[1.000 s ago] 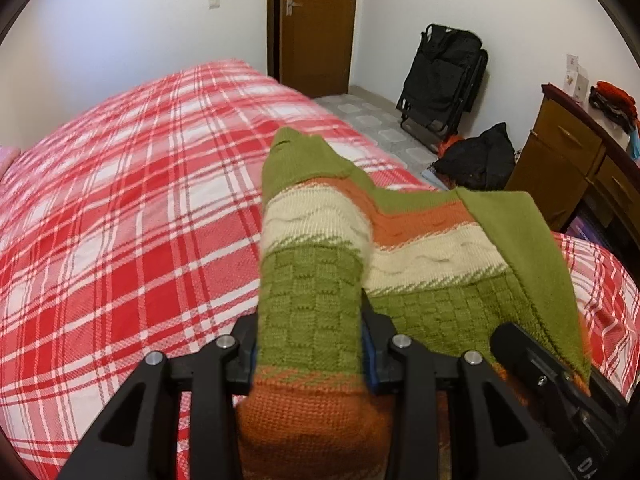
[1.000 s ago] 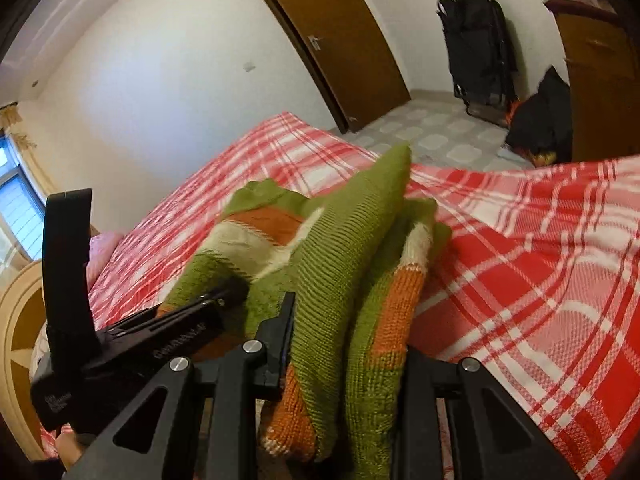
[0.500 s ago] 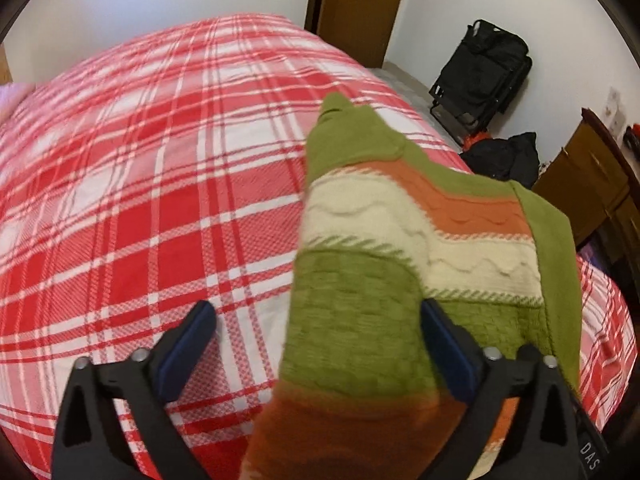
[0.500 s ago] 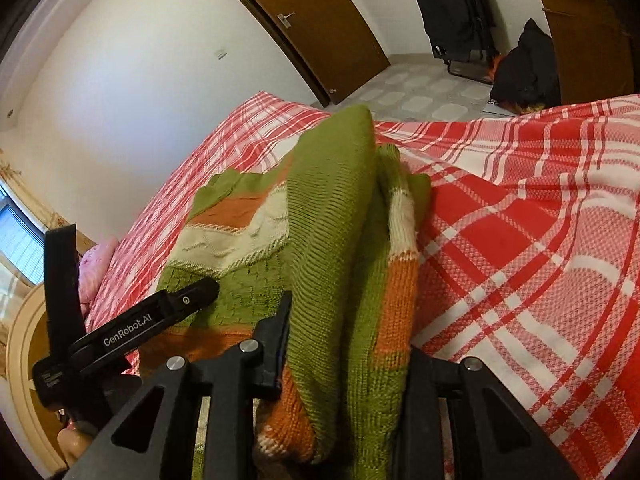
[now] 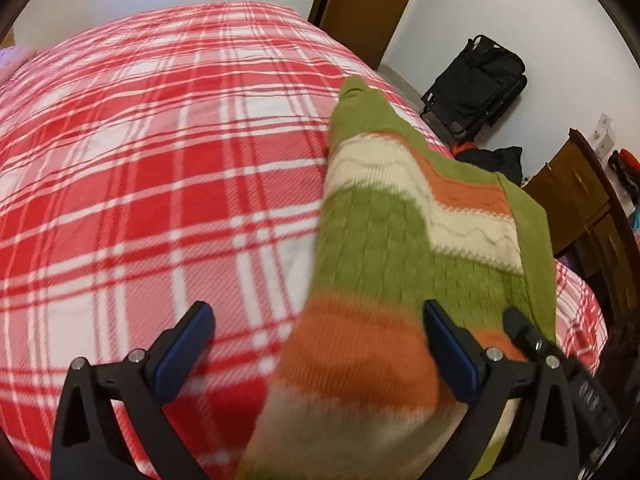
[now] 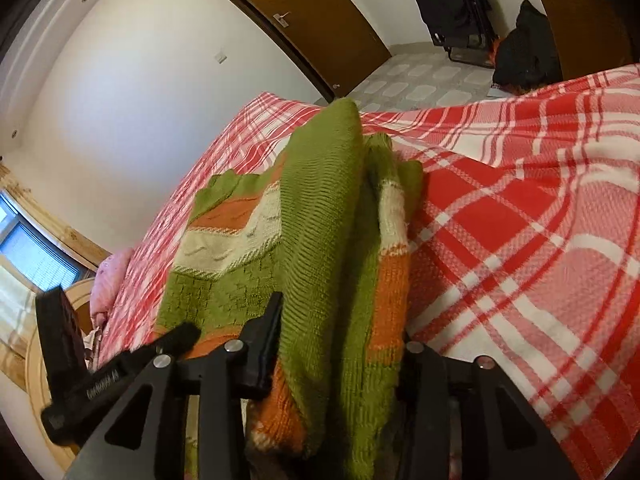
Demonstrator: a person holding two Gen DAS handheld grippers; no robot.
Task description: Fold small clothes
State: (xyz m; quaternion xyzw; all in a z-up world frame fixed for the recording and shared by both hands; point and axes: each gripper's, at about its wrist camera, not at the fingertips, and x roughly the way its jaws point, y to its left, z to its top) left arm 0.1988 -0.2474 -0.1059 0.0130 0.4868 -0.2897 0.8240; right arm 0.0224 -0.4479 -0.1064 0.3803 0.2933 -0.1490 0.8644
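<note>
We count one bed [image 5: 168,168] under a red and white plaid cover, and one knitted sweater [image 5: 384,248] in green, cream and orange bands lying folded on its right side.

Left wrist view, left to right: our left gripper [image 5: 320,352] stands released, its two blue pads [image 5: 188,344] spread wide; the sweater's orange hem lies loose between them, against the right pad only. Further right we note one brown door [image 5: 372,4], one black folded chair [image 5: 476,84], one black bag [image 5: 496,160] on the floor, one wooden dresser [image 5: 576,200].

Right wrist view, left to right: one window [image 6: 28,248], one pink pillow [image 6: 108,280], then our right gripper [image 6: 340,344], its two jaws opening with the sweater's bunched green fold still between them, cloth touching both sides.
</note>
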